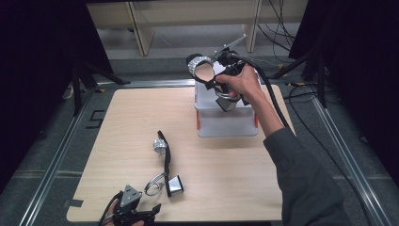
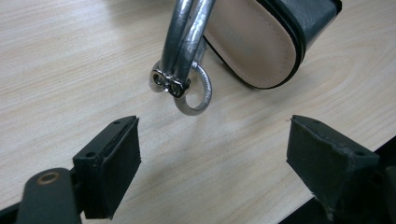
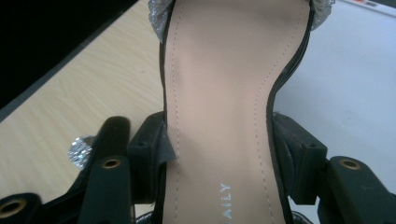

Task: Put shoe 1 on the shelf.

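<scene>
**Sandal pair: 1 in grip, 1 on desk**

While the right tool (image 1: 221, 80) is raised over the far part of the desk (image 1: 141, 117), its 2 black padded jaws pinch a high-heeled sandal (image 3: 219, 107) across the narrow waist of the sole. In the right gripper view the insole is smooth, matt beige, with a line of stitching along its edge and pale printed letters near the heel end; the rim of the sole is black. A glittering silver band (image 3: 159, 16) crosses the toe end. In the high view this held sandal sits above a white, flat-topped plastic box (image 1: 226, 120) with rounded corners, toe band pointing away from the person, a silver strap loop hanging below the hand.

The second sandal (image 1: 164, 160) lies on its side on the pale wood-grain desk, near the front edge, well apart from the box. It has the same black sole, a sparkling toe band at the far end, a tapered block heel (image 1: 175, 185) and a metallic ankle strap curled into a ring.

The left tool (image 2: 212, 154) rests low at the front edge of the desk with its jaws spread wide, nothing between them. Just beyond its pads (image 2: 114, 163) lie the silver strap's end, a small round metal ring (image 2: 196, 95) and the rounded beige heel seat of that sandal.
</scene>
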`<state>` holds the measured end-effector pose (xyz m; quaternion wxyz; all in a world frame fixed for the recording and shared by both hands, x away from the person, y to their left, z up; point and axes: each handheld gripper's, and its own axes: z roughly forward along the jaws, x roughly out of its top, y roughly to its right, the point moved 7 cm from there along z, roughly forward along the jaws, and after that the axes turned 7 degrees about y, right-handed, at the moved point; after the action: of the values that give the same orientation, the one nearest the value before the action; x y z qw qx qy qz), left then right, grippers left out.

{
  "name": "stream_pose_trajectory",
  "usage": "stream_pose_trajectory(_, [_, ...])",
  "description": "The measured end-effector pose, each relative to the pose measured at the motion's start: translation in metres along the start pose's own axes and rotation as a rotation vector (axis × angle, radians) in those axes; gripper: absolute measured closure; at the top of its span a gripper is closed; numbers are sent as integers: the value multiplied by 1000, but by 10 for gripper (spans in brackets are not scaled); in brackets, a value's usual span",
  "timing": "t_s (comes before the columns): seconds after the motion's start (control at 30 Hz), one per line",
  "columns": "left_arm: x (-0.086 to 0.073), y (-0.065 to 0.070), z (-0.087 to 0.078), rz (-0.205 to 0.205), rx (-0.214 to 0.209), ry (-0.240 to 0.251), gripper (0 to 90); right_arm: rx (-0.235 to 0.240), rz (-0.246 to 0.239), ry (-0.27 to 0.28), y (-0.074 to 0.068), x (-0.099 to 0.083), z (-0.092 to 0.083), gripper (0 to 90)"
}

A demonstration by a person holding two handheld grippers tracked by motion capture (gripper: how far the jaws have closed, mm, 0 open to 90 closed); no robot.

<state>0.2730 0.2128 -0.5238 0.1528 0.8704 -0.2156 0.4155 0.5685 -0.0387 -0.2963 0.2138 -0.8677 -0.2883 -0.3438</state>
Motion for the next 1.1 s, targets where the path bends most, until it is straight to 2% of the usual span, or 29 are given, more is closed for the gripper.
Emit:
stream_pose_trajectory(0.1, [-1,0,0,4,-3,-6,168,-31,29,-7,10,6,5,428])
stream_pose_trajectory(0.13, [0,-1,1,21,5,-6,168,-39,53,-12,13,8,7,428])
stream_pose_trajectory(0.23, [0,-1,0,13,-5,-3,168,-62,68,-19,20,10,11,428])
stream_pose_trajectory(0.27, [0,-1,-1,14,-5,-4,168,-82,94,-21,28,12,16,428])
stream_pose_trajectory(0.33, [0,0,-1,3,-3,0,168,-107,112,-37,34,12,20,428])
stream_pose_trajectory(0.43, [0,0,-1,12,-3,-4,168,-129,125,-46,43,10,28,428])
stream_pose_trajectory(0.47, [1,-3,0,44,-1,-8,168,-143,149,-52,45,10,31,428])
stream_pose_trajectory(0.53, [1,-2,0,40,-1,-2,168,-166,143,-71,52,8,34,428])
stream_pose_trajectory(0.6, [2,-2,0,41,-1,-1,168,-172,160,-77,53,7,36,428])
stream_pose_trajectory(0.67, [0,1,-1,4,-7,-5,168,-175,183,-98,57,5,41,428])
stream_pose_trajectory(0.7, [1,1,-1,0,-2,4,168,-174,168,-96,60,5,43,428])
stream_pose_trajectory(0.73, [1,1,-1,2,0,1,168,-186,205,-101,60,5,44,428])
stream_pose_trajectory(0.77, [1,1,-1,4,-6,0,168,-189,203,-103,62,4,45,427])
stream_pose_trajectory(0.83, [1,1,-1,6,-10,-1,168,-211,232,-114,64,3,48,427])
stream_pose_trajectory(0.87, [1,1,-1,6,-10,0,168,-213,222,-111,66,3,48,426])
stream_pose_trajectory(0.9, [1,2,0,-1,-5,9,168,-226,240,-117,67,3,49,426])
stream_pose_trajectory(0.93, [1,2,0,2,-7,13,168,-224,221,-114,69,3,49,426])
stream_pose_trajectory(0.97, [1,2,0,-1,-6,10,168,-244,243,-121,69,2,50,425])
stream_pose_trajectory(1.03, [1,2,-1,-3,-6,9,168,-240,251,-117,69,2,51,425])
stream_pose_trajectory(1.1, [1,2,0,0,-7,16,168,-262,251,-116,72,1,53,422])
